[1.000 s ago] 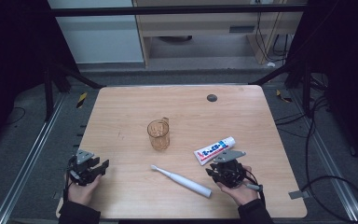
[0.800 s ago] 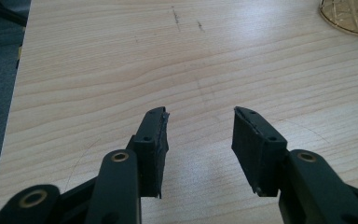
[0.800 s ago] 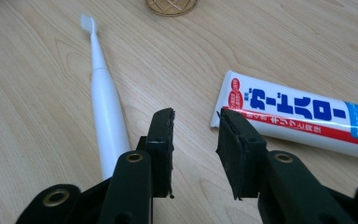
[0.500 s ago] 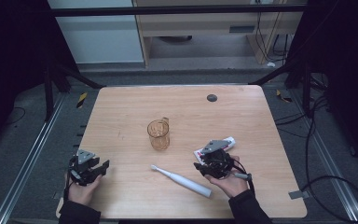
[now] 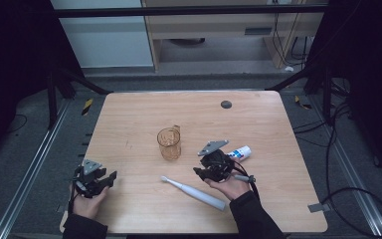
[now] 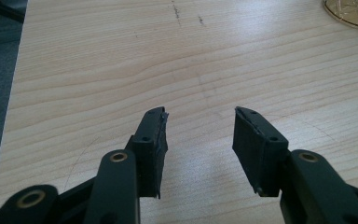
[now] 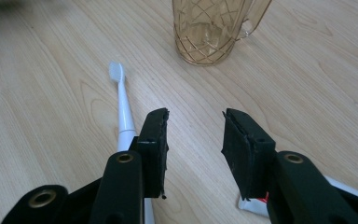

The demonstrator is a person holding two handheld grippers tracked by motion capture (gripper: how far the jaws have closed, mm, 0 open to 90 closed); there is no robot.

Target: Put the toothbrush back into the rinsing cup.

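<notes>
The right tool (image 5: 205,172) hovers over the bench (image 5: 129,119) with its jaws spread; they have just been opening, and nothing is between them but bare wood. In the right gripper view its pads (image 7: 154,140) frame an empty strip of grain. The electric toothbrush (image 7: 123,109) lies flat just beside the left pad, running under that jaw, its bristle head pointing toward 12 o'clock in that view. At 12 to 1 o'clock from the pads stands the amber cup (image 7: 212,28), upright, with its handle on the right, apart from the tool. A corner of the toothpaste tube (image 7: 254,204) peeks out beneath the right jaw.

From the high view, the toothbrush (image 5: 194,190) lies slantwise on the bench at about 7 o'clock from the right tool, its head toward the cup (image 5: 169,143), which stands at roughly 10 o'clock from the tool. The toothpaste tube (image 5: 240,153) lies at 2 o'clock, just behind the tool's body and partly hidden by it.

The left tool (image 5: 104,180) sits well apart, near the bench's near-left corner at about 9 o'clock from the right one. Its jaws are spread too, and its pads (image 6: 154,140) hold nothing, with plain wood between them. The base of the cup (image 6: 352,11) shows at 1 o'clock in the left gripper view.

A dark round spot (image 5: 226,104) lies far up the bench at 12 o'clock.
</notes>
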